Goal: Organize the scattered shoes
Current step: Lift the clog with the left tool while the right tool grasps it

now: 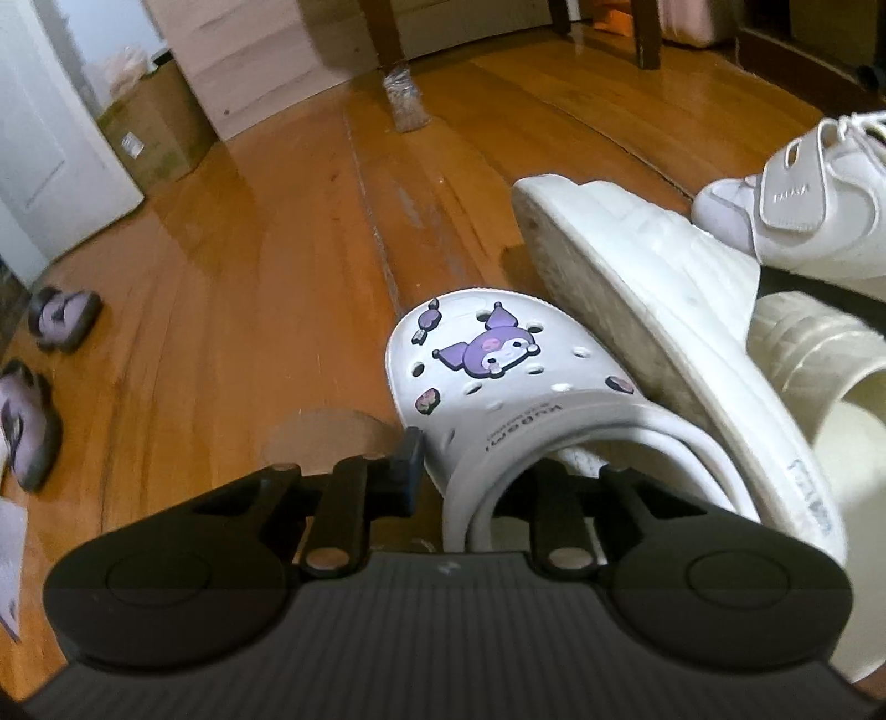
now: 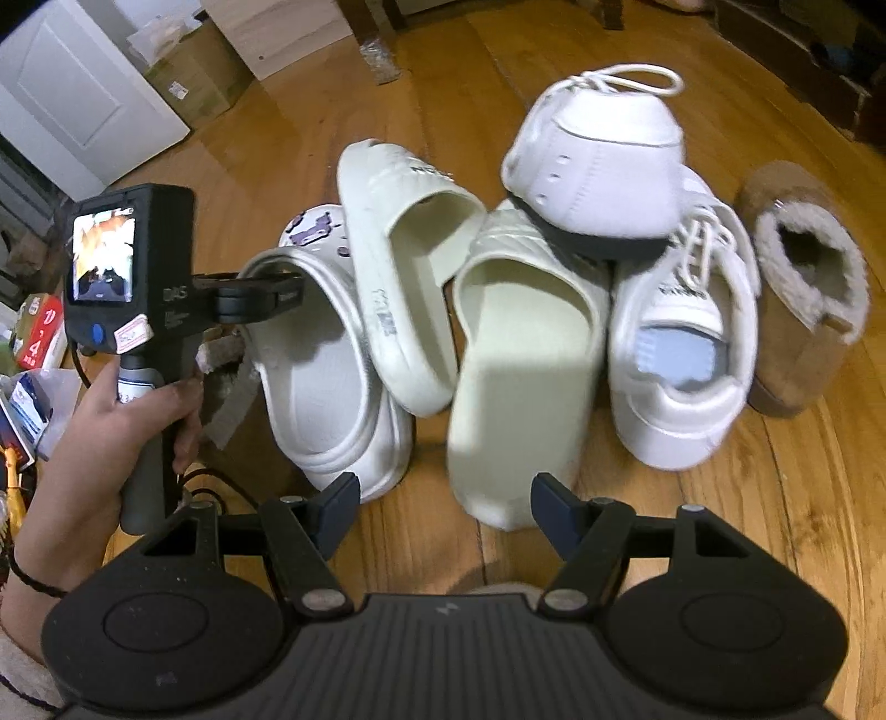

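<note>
A white clog [image 1: 498, 387] with purple cartoon charms lies on the wood floor, and my left gripper [image 1: 482, 471] is shut on its side wall, one finger outside and one inside. In the right wrist view the left gripper [image 2: 279, 293] clamps the clog [image 2: 321, 376] at its rim, held by a person's hand [image 2: 127, 410]. A cream slide [image 2: 398, 310] leans tilted on the clog. A second cream slide [image 2: 520, 360] lies beside it, and my right gripper [image 2: 448, 498] hangs open just above its heel, with nothing held. Two white sneakers [image 2: 686, 332] are stacked at the right.
A brown fur-lined slipper [image 2: 803, 288] sits at the pile's far right. Two purple slippers [image 1: 61, 315] lie apart at the left. A cardboard box [image 1: 155, 133], a white door [image 1: 50, 138] and chair legs [image 1: 387, 44] stand further back. Packets and clutter [image 2: 33, 332] crowd the left edge.
</note>
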